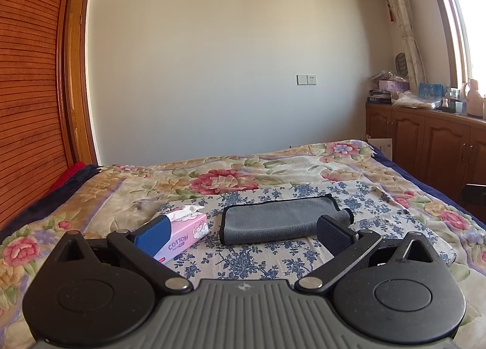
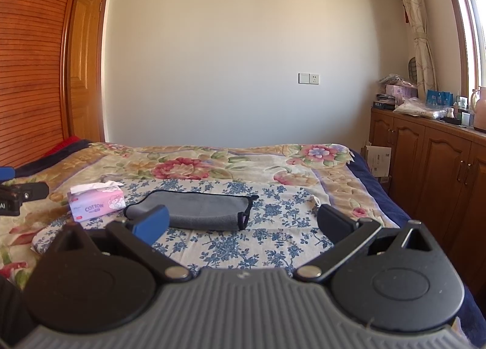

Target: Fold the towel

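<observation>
A grey towel (image 1: 279, 221) with a dark edge lies folded on a blue-flowered cloth (image 1: 243, 255) on the bed; it also shows in the right wrist view (image 2: 200, 209). My left gripper (image 1: 243, 235) is open and empty, held just short of the towel's near edge. My right gripper (image 2: 243, 224) is open and empty, held in front of the towel, which lies left of its centre. Part of the left gripper's body (image 2: 18, 197) shows at the left edge of the right wrist view.
A pink tissue box (image 1: 185, 235) sits left of the towel, also in the right wrist view (image 2: 95, 201). The bed carries a floral blanket (image 1: 231, 179). Wooden cabinets (image 2: 440, 160) with clutter on top stand to the right; a wooden wardrobe (image 1: 27, 91) is to the left.
</observation>
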Available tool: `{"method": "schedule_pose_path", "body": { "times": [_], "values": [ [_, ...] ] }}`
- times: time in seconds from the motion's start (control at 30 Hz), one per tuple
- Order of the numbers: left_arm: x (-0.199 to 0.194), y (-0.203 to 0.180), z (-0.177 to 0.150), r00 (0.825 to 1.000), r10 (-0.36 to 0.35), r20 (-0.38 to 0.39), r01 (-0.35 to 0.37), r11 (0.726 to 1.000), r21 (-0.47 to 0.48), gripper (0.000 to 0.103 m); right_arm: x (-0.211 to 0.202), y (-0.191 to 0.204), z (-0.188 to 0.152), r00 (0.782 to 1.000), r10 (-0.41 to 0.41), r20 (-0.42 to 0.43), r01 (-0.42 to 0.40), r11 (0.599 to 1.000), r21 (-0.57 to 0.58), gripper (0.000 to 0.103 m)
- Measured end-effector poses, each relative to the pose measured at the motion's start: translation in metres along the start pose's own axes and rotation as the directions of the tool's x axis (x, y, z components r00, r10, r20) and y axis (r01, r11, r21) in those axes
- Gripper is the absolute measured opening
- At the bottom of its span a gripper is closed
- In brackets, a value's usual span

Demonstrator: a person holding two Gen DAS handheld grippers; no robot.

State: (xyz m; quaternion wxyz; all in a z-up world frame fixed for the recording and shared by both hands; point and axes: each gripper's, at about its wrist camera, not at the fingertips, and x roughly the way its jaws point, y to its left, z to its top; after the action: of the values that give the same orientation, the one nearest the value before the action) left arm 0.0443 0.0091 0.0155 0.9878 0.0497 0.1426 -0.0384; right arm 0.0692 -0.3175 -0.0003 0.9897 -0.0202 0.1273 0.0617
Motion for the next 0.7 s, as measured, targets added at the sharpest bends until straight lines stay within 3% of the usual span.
{"method": "schedule_pose_path", "body": {
  "times": [0.7],
  "values": [
    [-0.0002,0.0003,-0.0003,1.000,0.001,0.001,-0.001,1.000,0.003,0.103,-0.0006,-0.0021,-0.0025,1.000,-0.005,0.000,0.005,1.000,0.008,0.103]
  ]
}}
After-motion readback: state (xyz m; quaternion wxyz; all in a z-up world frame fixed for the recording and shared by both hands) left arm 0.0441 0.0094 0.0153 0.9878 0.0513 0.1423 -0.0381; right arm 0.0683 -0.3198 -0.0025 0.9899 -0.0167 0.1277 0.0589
